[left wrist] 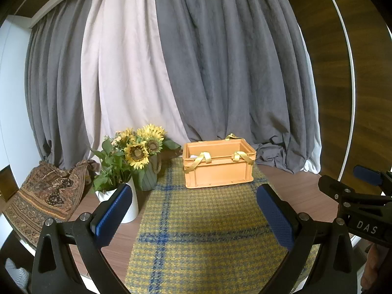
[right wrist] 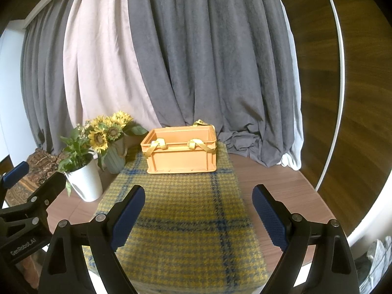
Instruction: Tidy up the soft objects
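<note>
Orange crate [left wrist: 218, 163]: white scrap inside, left view only; both grippers' fingers spread.

Crate [left wrist: 218, 169] walls are hiding most of what's inside; only a white scrap [left wrist: 193, 156] is showing, too small to ID. Blanket [right wrist: 181, 232] is running off bottom edge.

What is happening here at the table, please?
A person holds a hand-held gripper in each hand over a yellow and blue checked cloth on a wooden table. The left hand-held gripper and the right hand-held gripper are both open and hold nothing. An orange crate stands on the far end of the cloth, with yellow straps hanging over its rim. Sunflowers and a white pot stand to its left.
</note>
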`<state>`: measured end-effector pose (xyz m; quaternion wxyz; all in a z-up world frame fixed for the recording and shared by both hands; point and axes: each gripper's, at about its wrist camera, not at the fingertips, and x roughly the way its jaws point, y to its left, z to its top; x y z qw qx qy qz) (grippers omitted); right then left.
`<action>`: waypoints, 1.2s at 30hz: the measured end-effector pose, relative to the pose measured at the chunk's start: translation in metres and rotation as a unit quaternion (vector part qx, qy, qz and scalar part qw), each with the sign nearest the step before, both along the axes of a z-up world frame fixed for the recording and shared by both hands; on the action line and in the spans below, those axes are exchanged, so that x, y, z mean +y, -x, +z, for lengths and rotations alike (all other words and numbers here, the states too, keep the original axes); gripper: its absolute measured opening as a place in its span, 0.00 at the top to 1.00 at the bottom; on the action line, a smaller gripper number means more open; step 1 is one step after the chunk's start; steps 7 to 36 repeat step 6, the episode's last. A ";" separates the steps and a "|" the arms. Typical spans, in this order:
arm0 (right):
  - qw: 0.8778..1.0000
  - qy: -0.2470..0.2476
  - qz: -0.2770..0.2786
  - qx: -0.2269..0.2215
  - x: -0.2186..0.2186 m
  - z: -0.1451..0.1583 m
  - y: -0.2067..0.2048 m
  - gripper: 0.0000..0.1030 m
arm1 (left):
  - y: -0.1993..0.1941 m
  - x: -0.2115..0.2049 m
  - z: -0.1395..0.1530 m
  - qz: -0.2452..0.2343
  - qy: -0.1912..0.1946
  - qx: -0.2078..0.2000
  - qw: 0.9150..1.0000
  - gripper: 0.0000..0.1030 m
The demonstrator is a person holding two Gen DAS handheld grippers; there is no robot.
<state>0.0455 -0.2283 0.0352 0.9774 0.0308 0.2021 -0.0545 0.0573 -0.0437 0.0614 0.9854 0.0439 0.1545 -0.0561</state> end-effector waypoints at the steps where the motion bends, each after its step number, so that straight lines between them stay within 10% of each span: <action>1: 1.000 0.000 -0.001 0.000 0.000 0.000 0.001 0.12 | 0.001 0.000 0.000 0.000 0.000 0.000 1.000 0.00; 36: 1.000 0.001 -0.001 0.001 -0.001 0.000 0.000 0.12 | 0.000 -0.001 -0.001 0.000 0.000 0.001 1.000 0.00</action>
